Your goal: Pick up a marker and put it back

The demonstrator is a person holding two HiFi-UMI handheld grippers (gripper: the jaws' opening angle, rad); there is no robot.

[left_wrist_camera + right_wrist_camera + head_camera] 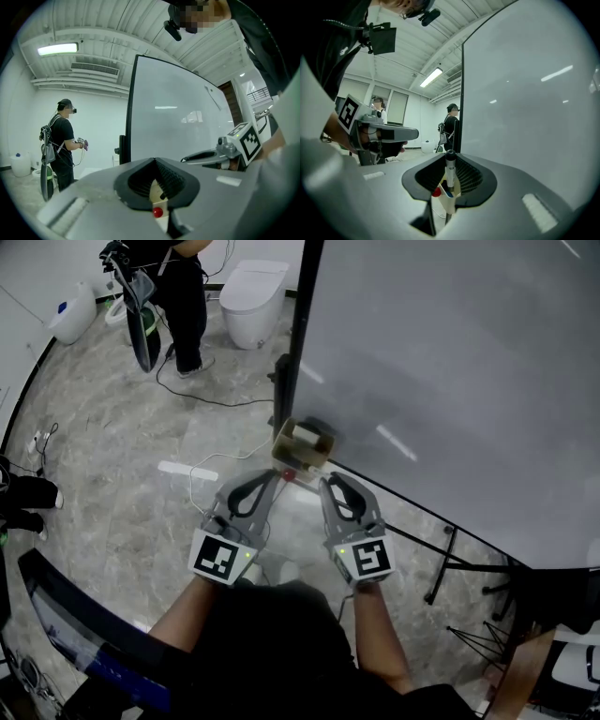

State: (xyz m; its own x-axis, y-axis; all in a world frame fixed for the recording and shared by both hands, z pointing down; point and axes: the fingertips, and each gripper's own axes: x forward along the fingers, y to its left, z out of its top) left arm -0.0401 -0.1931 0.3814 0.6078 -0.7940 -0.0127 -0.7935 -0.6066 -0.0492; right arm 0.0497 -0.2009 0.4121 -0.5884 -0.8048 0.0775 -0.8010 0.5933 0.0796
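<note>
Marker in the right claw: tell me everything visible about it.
The slim pale-barrelled marker with a black cap stands upright, clamped between the ribbed black pads of the right claw. It looks plastic, cap on top. Its lower end reaches the mouth of the beige holder beside a red-capped marker and a blue-capped marker; whether it is inside cannot be told.

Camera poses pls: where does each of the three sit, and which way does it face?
Head view: on the person's head, steeply down at the marker holder by the whiteboard; shows both forearms, left claw, right claw.
Left gripper view: rides the left claw, level toward the whiteboard's edge; jaws apart, right claw at right.
Right gripper view: rides the right claw, level along the whiteboard; jaws on an upright marker, left claw at left.
Shared: marker holder in all three.
</note>
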